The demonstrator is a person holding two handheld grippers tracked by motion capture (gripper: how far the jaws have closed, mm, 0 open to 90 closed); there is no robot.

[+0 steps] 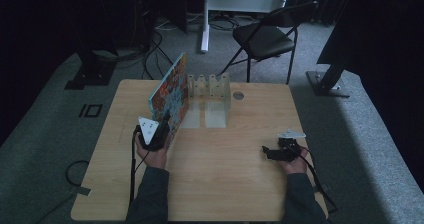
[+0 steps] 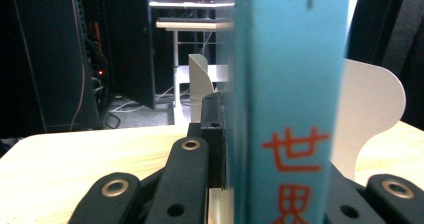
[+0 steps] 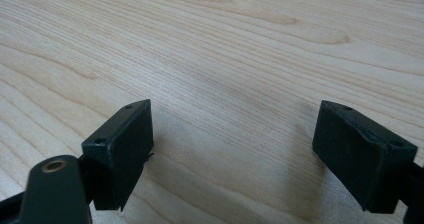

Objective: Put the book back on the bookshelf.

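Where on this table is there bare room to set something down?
Bare wood lies between the two tongs, left and right, across the near edge of the table, and right of the clear rack. It is crowded at the back left, where the book stands against the rack.

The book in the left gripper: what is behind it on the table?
Behind the book, held upright by the left gripper, stands a clear divider rack with white dividers on the table. The book covers the rack's left end, so whether it touches a slot stays hidden.
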